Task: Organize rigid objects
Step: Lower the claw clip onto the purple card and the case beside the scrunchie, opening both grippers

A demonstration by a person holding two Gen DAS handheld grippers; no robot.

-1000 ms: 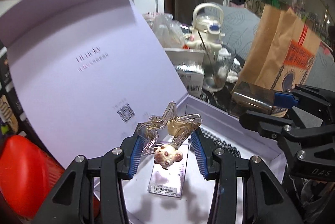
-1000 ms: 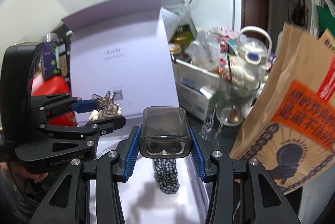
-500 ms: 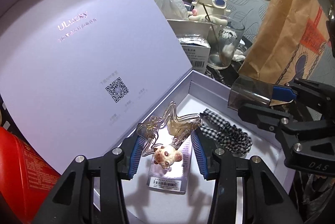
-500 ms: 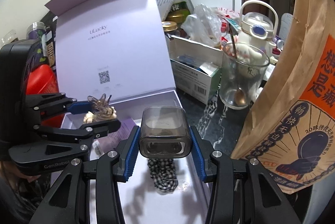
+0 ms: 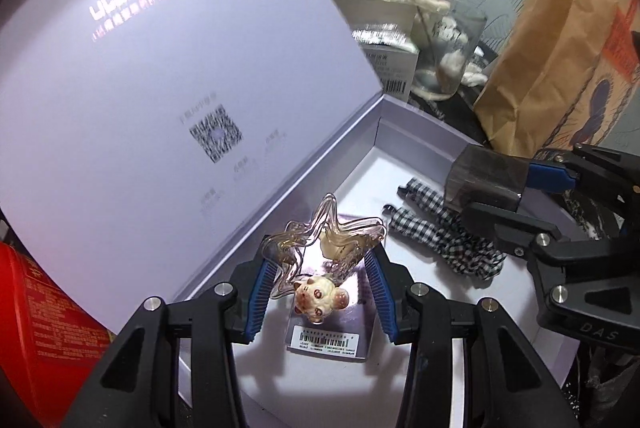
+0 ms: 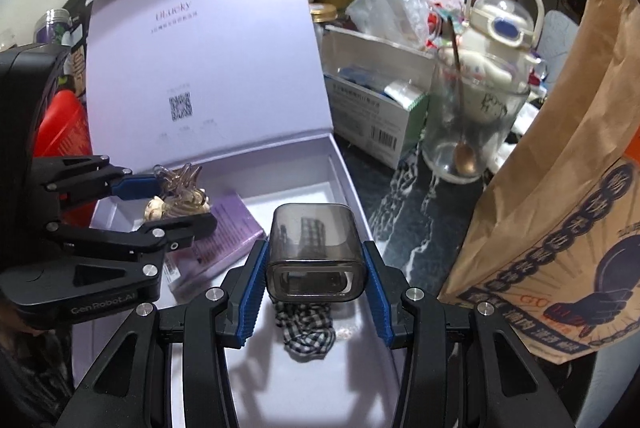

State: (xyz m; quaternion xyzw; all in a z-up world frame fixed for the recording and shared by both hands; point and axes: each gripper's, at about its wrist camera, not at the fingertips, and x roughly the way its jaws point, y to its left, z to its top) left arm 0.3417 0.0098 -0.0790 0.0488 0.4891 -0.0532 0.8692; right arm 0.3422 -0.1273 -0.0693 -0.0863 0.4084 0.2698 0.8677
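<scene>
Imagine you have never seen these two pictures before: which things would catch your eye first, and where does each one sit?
First comes the open lilac box, its tall lid propped upright behind the tray. Over that tray the left gripper clamps a wavy clear hair claw with a small bear charm, while the right gripper clamps a smoky translucent case above a checked fabric piece. A brown paper bag fills the right edge.

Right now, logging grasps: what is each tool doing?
Left tool: closed on the star hair clip.
Right tool: closed on the smoky plastic case.
</scene>
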